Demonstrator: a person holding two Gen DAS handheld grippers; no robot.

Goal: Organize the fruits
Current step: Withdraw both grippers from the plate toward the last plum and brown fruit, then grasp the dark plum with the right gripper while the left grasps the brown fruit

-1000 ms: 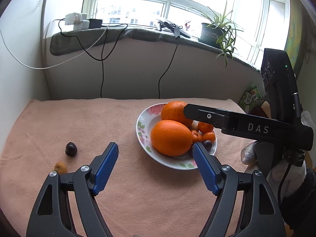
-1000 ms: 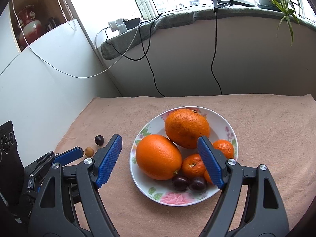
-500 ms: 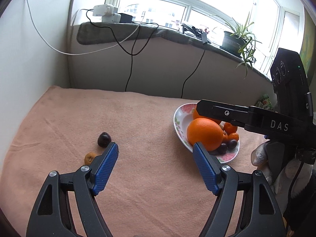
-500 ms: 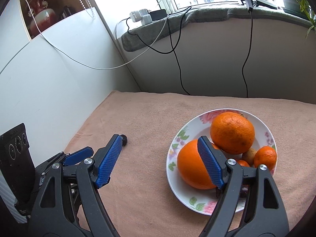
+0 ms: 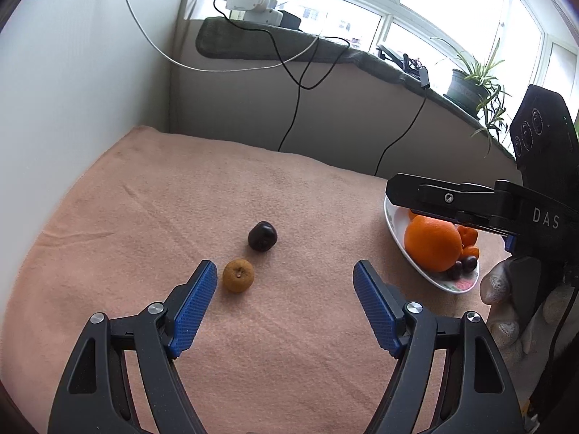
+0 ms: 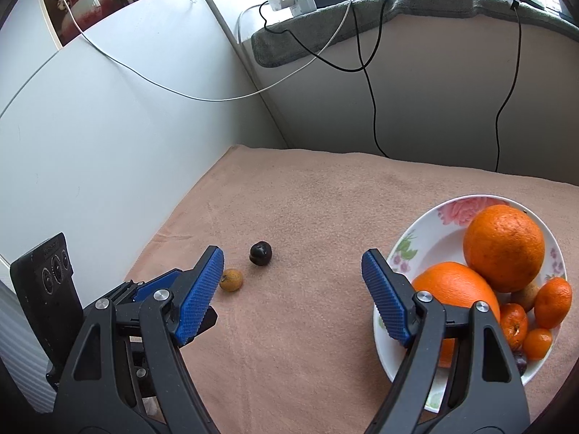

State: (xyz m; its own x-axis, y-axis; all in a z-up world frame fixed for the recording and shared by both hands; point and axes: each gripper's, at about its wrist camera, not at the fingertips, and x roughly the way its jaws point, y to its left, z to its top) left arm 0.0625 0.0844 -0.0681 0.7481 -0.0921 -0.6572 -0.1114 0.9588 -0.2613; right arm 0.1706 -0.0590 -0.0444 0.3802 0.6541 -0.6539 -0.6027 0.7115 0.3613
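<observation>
- Left gripper [image 5: 286, 275]: jaws wide apart, nothing between the blue pads, tilted down over the peach cloth [image 5: 289, 325] covering the tabletop.
- Brown fruit [image 5: 238, 275]: small, round, on the cloth just off the left gripper's left pad tip, not touching as far as I can tell.
- Dark fruit [image 5: 262, 236]: cherry-like, just beyond the brown one, small gap between the 2. Both sit toward the tabletop's left edge, near the white wall.
- Right gripper [image 6: 292, 271]: jaws also wide apart, empty. In its own view the left pad tip overlaps the brown fruit's edge; contact can't be judged.
- Plate [image 6: 427, 238]: white w/ floral rim, toward the right edge of the tabletop, well apart from the 2 loose fruits.
- On plate: 2 big oranges [image 6: 504, 247] touching each other, 3 small mandarins [image 6: 552, 302] at the right side, 1 pale fruit tucked between them, dark fruits at the near rim partly hidden behind the right gripper's finger.
- Left-wrist view: right gripper's black arm crosses over the plate; gloved hand [image 5: 506, 311] holds its handle.
- Bkgd: windowsill w/ chargers [image 5: 253, 5], cables hanging down, potted plant [image 5: 470, 83].
</observation>
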